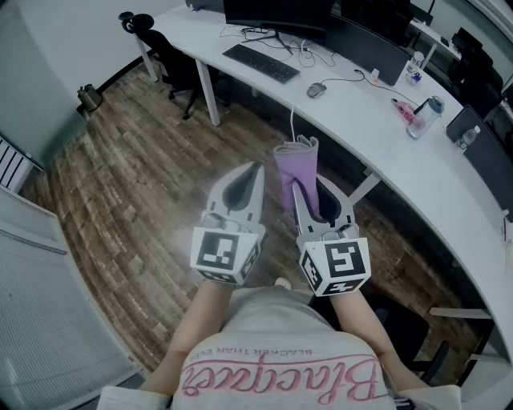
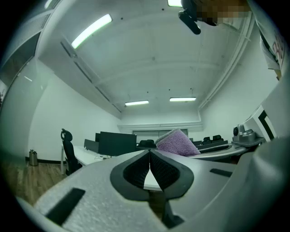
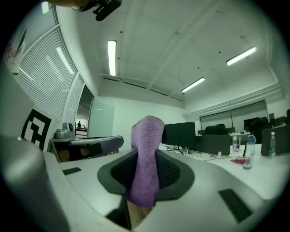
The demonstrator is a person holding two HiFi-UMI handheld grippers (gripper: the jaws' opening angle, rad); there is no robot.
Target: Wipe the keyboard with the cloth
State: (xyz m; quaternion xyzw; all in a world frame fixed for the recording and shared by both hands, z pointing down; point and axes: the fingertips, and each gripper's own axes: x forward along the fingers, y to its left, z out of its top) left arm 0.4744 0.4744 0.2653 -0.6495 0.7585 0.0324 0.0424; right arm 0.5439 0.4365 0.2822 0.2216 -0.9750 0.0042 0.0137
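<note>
A black keyboard (image 1: 261, 62) lies on the long white desk (image 1: 377, 136), far ahead of both grippers. My right gripper (image 1: 298, 186) is shut on a folded purple cloth (image 1: 296, 169), which stands up out of its jaws (image 3: 147, 149). The cloth tip also shows in the left gripper view (image 2: 177, 142). My left gripper (image 1: 255, 173) is held beside the right one over the wooden floor, its jaws pressed together with nothing between them (image 2: 149, 158). Both are held at chest height, well short of the desk.
On the desk are a mouse (image 1: 317, 90), monitors (image 1: 276, 12), cables, a water bottle (image 1: 426, 117) and pink items. A black office chair (image 1: 172, 60) stands at the desk's left end. A small bin (image 1: 89, 98) sits by the wall. Wooden floor (image 1: 136, 184) lies below.
</note>
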